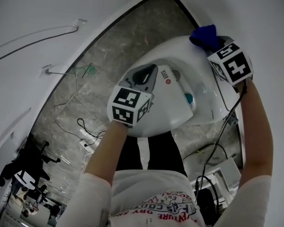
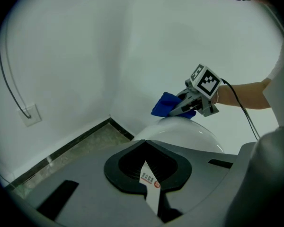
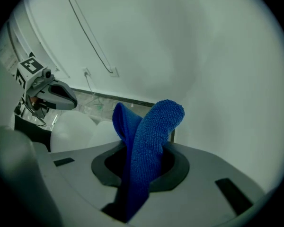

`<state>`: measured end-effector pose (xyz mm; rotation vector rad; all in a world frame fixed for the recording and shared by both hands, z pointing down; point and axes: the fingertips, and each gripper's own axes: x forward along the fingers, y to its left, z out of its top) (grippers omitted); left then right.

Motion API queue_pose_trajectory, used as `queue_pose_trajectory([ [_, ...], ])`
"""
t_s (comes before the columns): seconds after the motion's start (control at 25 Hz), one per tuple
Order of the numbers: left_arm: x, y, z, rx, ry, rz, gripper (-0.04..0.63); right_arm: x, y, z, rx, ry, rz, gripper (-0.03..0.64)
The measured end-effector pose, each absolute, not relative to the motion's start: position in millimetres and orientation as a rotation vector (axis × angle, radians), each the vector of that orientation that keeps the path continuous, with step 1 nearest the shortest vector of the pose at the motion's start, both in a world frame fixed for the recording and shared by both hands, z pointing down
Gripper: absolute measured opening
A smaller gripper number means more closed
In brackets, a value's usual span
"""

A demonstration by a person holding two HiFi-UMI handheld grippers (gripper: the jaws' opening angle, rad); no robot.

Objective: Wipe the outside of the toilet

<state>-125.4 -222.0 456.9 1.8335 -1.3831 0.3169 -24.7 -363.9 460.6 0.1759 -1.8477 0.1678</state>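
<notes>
Head view is showing the right tool (image 1: pixel 213 45) clamping tight on a blue cloth (image 1: pixel 203 34), holding it against the toilet's (image 1: pixel 199 67) far top. Left tool (image 1: pixel 149 77) is pinching a thin white tag (image 2: pixel 150 183) between closed jaws, over the toilet's near-left side.

Toilet (image 1: pixel 180 56) base hidden beneath bowl

Head view: the toilet (image 1: pixel 203 70) reads glossy white; the floor (image 1: pixel 113 60) at upper centre is grey marble with pale veins, dark along its edge. Each marker cube (image 1: pixel 129 105) shows black squares on white. I log the cloth (image 3: pixel 146 145) as deep blue, nubbly; the slip (image 2: pixel 150 183) white with a red dot.
</notes>
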Motion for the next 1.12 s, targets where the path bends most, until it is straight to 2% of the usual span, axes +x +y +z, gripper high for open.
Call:
queue_pose_trajectory([
  [0.4,-166,-206,490,1.752,-1.448,0.259,0.008,-75,-345,498,-0.101,-1.698,0.1,0.072],
  [0.64,-190,-175,511,1.692,-1.504,0.284,0.008,-94,-336,520,-0.103,-1.562,0.113,0.072],
  [1.12,-237,-118,548,1.599,-1.494,0.229,0.008,-169,-275,611,-0.306,-1.32,-0.046,0.072],
])
